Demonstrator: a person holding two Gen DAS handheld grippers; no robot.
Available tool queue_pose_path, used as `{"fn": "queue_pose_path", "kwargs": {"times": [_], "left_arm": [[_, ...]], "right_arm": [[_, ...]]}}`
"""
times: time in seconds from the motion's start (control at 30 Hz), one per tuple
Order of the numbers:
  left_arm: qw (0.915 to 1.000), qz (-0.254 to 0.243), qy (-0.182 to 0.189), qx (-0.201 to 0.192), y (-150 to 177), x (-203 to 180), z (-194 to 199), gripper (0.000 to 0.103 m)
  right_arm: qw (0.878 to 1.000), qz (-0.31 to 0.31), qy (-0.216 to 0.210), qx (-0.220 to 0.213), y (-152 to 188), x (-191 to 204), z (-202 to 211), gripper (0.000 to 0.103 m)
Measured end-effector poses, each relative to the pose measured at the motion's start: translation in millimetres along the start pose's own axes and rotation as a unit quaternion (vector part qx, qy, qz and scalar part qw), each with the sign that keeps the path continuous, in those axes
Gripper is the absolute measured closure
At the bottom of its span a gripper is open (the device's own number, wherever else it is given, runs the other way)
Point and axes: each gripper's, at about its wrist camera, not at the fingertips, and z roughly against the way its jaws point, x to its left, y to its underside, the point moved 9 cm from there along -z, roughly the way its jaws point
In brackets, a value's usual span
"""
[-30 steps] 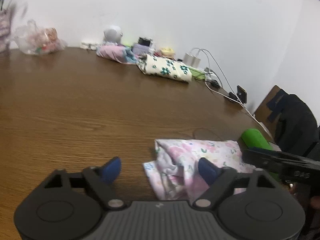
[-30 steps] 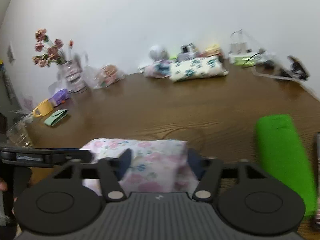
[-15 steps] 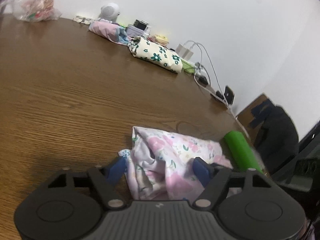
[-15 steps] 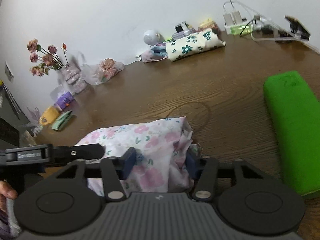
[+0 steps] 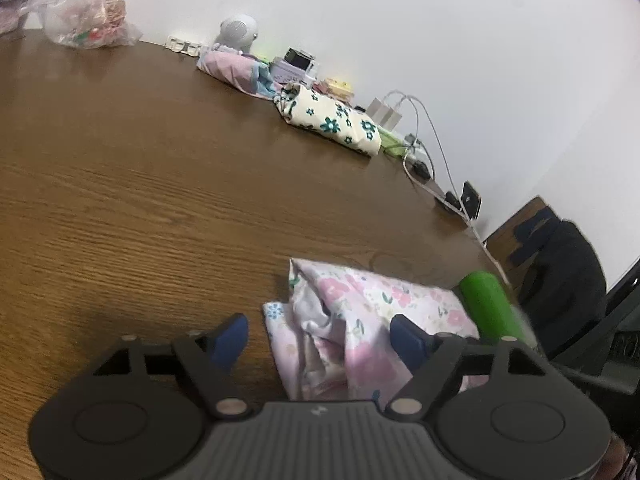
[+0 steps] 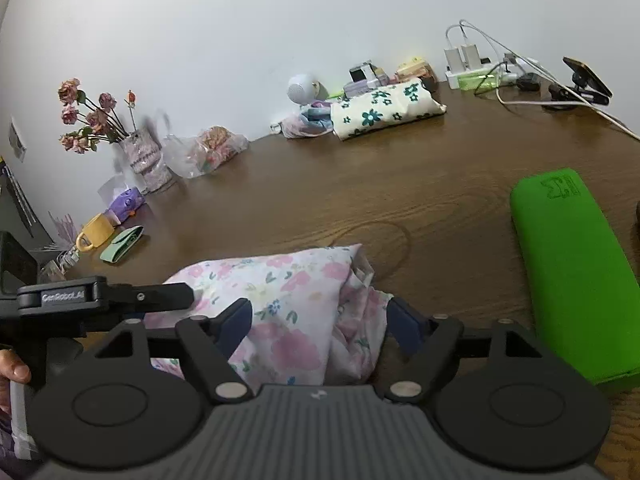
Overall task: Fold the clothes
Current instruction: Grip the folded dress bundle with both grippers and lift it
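the folded floral garment (image 5: pixel 372 320) is seen lying on the wooden table (image 5: pixel 140 184), beside a green case (image 6: pixel 576 272). both the left gripper (image 5: pixel 316 334) and right gripper (image 6: pixel 320 320) are opening, cloth between each pair of jaws, nothing clamped.

Pink floral garment (image 6: pixel 288 300) — folded bundle on table (image 6: pixel 400 184)

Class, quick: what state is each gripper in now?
Left gripper: opening, pink floral garment between fingers, not gripped.
Right gripper: opening, same garment between fingers.
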Motion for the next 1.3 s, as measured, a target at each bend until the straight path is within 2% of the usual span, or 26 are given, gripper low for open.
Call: {"fn": "queue_pose_path", "kwargs": {"times": [0.17,0.27,0.3,0.33,0.4,0.43,0.53,0.7,0.8,1.17,1.23,1.3], "left_arm": [[1.0000,-0.007,0.003,0.000,3.7,-4.4,-4.4,0.020],[0.9999,-0.008,0.011,-0.002,3.4,-7.1,-7.5,0.020],[0.9998,-0.010,0.018,0.000,3.6,-9.3,-9.0,0.022],[0.9995,-0.012,0.028,0.004,4.2,-12.2,-10.5,0.023],[0.9986,-0.019,0.046,0.016,7.2,-19.2,-13.3,0.039],[0.9984,-0.024,0.048,0.018,8.6,-21.8,-14.3,0.040],[0.9981,-0.031,0.050,0.016,10.8,-24.6,-14.5,0.052],[0.9974,-0.019,0.067,0.016,9.6,-25.1,-12.7,0.064],[0.9971,-0.017,0.073,0.015,8.7,-26.5,-9.0,0.067],[0.9968,-0.016,0.078,0.010,16.3,-25.8,-4.4,0.068],[0.9968,-0.017,0.077,0.009,16.9,-25.5,-5.3,0.067],[0.9970,-0.019,0.074,0.009,18.0,-24.0,-7.5,0.061]], "right_arm": [[1.000,-0.023,-0.002,0.014,3.9,-5.6,-8.6,0.027],[0.999,-0.027,-0.010,0.014,5.3,-3.9,-12.5,0.028],[0.999,-0.027,-0.016,0.016,5.4,-2.3,-14.0,0.030],[0.999,-0.028,-0.021,0.017,5.6,-0.7,-15.6,0.039],[0.998,-0.041,-0.040,0.023,7.4,1.4,-19.3,0.050],[0.997,-0.047,-0.050,0.026,8.4,2.4,-21.1,0.057],[0.995,-0.064,-0.068,0.033,10.4,2.5,-24.7,0.070],[0.993,-0.074,-0.080,0.036,10.3,3.2,-24.9,0.080],[0.994,-0.071,-0.082,0.033,8.0,6.6,-21.8,0.084],[0.994,-0.070,-0.074,0.034,10.0,10.9,-16.2,0.084],[0.994,-0.069,-0.073,0.034,9.5,10.5,-16.1,0.084],[0.995,-0.068,-0.069,0.034,9.8,9.5,-17.0,0.083]]}}
